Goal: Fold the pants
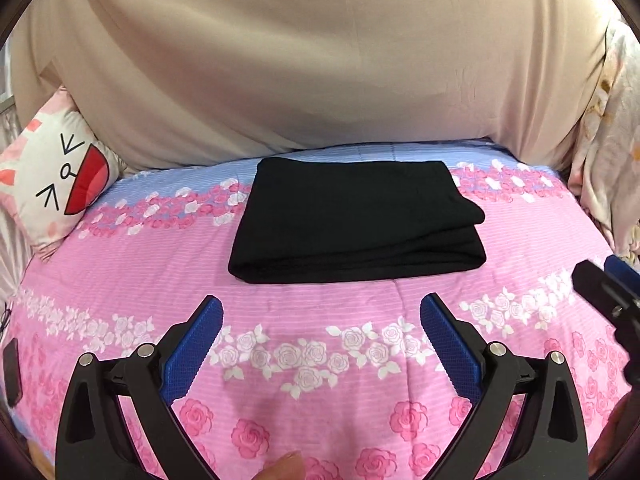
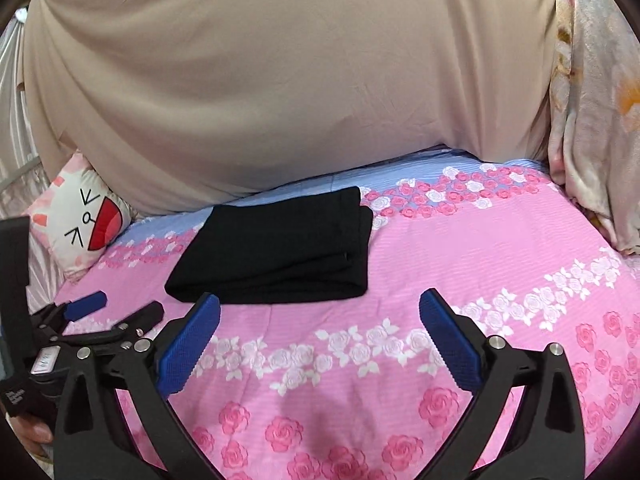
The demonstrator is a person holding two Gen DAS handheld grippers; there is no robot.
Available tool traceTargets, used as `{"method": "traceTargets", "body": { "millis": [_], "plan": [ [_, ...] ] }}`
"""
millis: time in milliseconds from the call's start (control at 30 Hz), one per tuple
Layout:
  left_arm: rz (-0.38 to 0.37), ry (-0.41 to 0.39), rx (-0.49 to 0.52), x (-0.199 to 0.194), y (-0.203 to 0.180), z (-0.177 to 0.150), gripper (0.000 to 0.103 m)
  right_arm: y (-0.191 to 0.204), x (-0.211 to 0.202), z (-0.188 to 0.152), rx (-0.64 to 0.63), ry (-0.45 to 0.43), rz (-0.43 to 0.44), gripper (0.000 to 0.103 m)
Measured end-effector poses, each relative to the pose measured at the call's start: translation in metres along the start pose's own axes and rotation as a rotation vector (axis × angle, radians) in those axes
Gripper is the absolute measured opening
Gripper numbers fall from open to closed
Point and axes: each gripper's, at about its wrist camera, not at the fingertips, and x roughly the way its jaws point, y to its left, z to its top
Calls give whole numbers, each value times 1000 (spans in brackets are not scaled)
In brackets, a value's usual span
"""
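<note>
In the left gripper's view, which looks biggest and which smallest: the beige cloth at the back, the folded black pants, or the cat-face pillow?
1. beige cloth: fills most of the upper picture.
2. folded black pants: a compact rectangle lying on the floral bedsheet.
3. cat-face pillow: smallest, though it is partly hidden behind the cloth and squeezed at the fisheye's edge, so its real size is unsure.

1. A bed (image 1: 120, 280) covered in a pink sheet printed with bands of pink and white roses, its far strip pale blue.
2. Black pants (image 1: 356, 224), folded into a neat rectangle, lie flat on the sheet near the far edge.
3. A cartoon-face cushion (image 1: 56, 184) rests at the far left corner, tilted against beige drapery (image 1: 320, 60).
</note>
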Motion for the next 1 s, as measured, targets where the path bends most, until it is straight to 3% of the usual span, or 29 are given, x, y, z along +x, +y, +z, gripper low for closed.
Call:
{"method": "traceTargets", "body": {
  "millis": [533,1000],
  "plan": [
    [81,2,-8,-3,25,-8,98,29,-11,0,-53,-22,-18,98],
    [58,8,-27,1,37,-6,98,44,-5,2,-87,-18,-27,98]
  ]
}}
